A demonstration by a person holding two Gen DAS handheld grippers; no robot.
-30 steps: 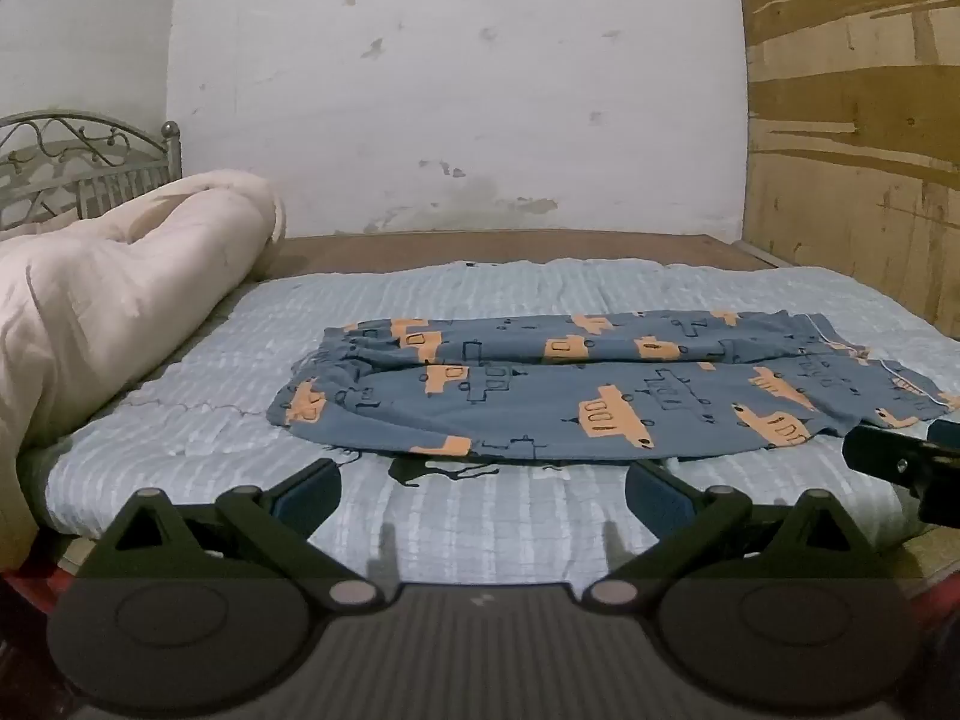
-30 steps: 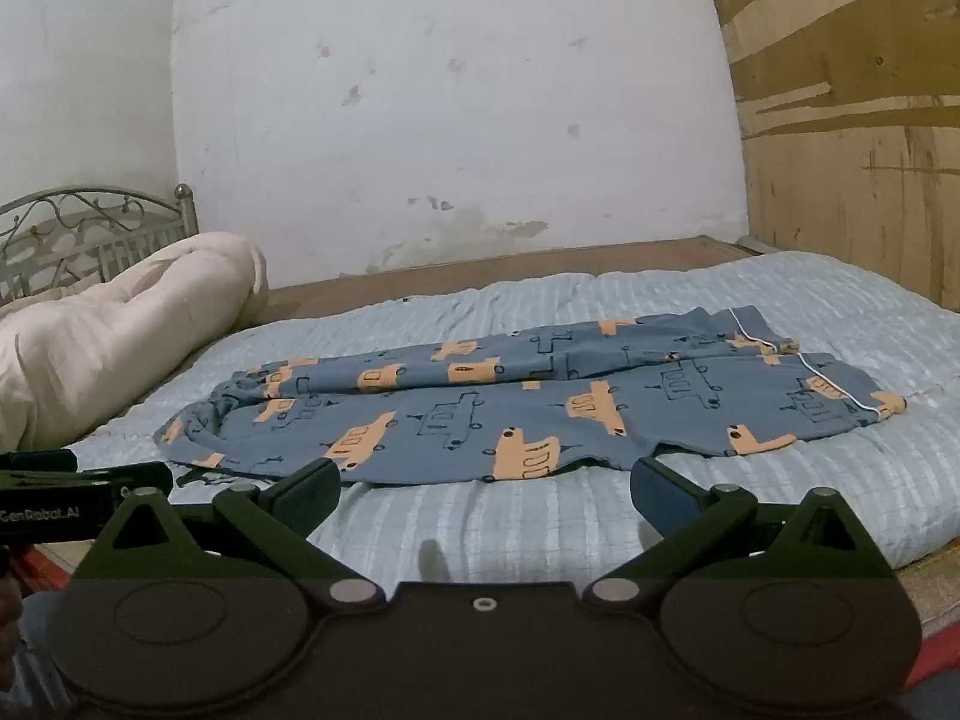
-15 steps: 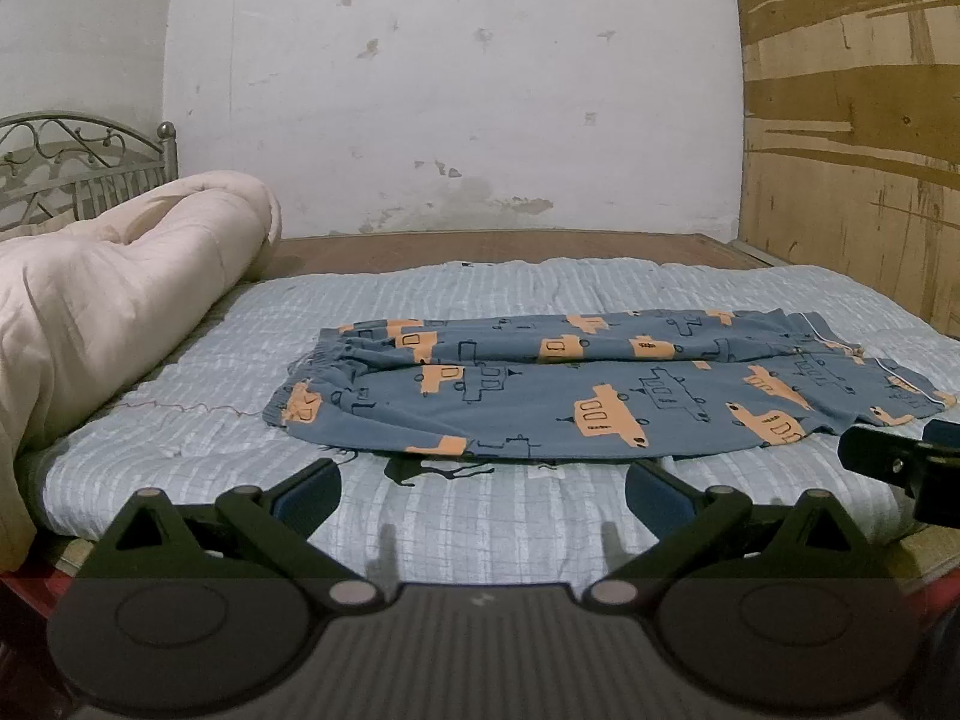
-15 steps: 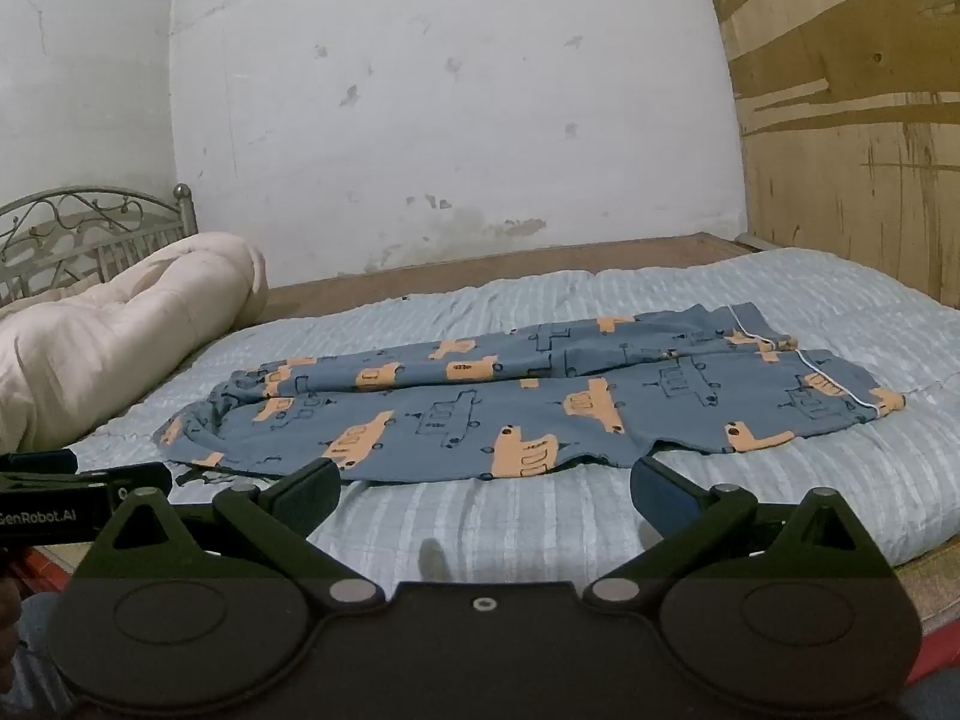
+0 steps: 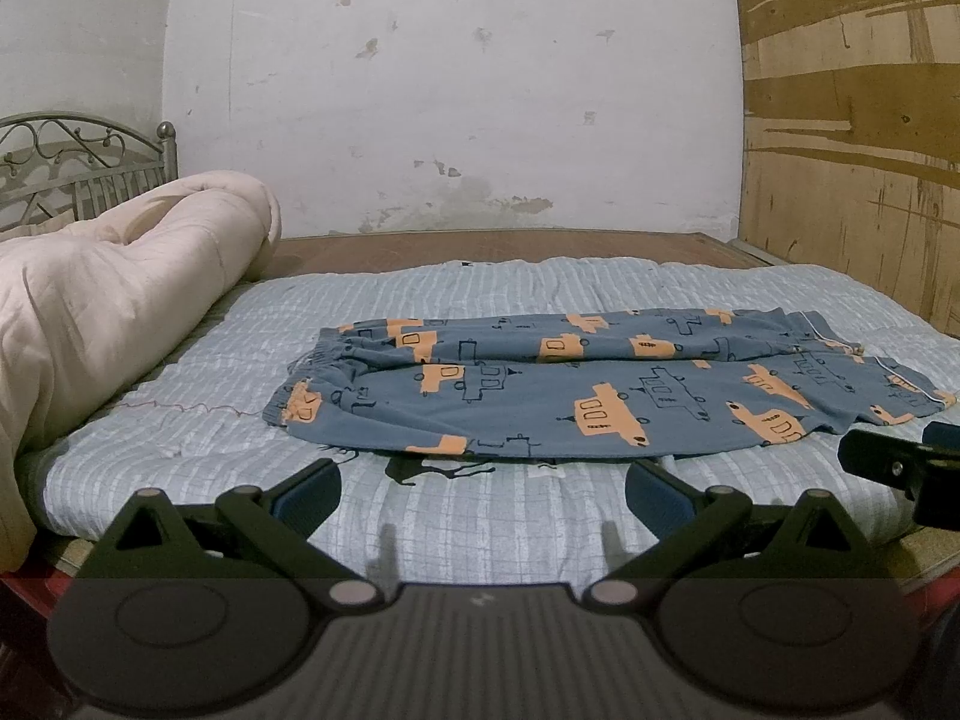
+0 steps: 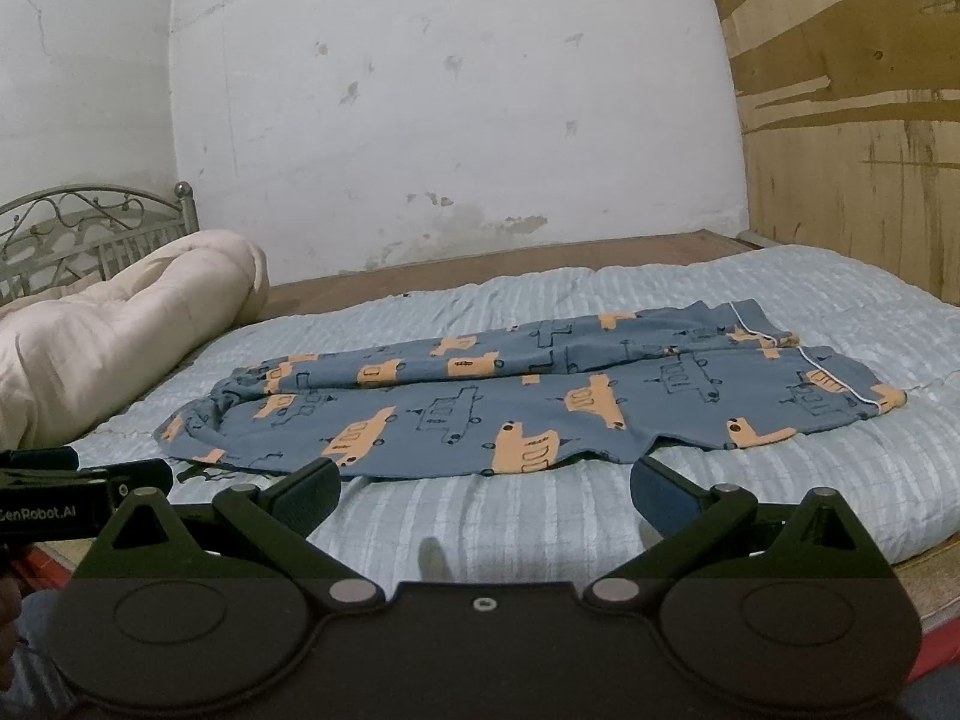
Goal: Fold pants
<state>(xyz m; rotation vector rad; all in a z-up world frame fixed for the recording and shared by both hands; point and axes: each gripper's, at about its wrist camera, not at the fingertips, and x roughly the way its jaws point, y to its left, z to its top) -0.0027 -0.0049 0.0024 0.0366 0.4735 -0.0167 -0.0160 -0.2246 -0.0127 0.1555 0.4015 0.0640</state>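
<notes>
We hold 2 grippers at the near edge of the bed. The left gripper has its jaws spread wide and grips nothing. The right gripper is likewise spread wide with nothing between its jaws. The pants lie flat on the light blue mattress cover, waistband toward the rolled cream duvet, leg cuffs toward the wooden wall. Neither gripper touches the fabric.

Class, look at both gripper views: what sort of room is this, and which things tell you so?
Most likely a plain bedroom. A bed with a pale blue quilted cover fills the view, a rolled cream duvet lies beside a wrought-metal headboard, and patterned pants are spread out on the bed.
</notes>
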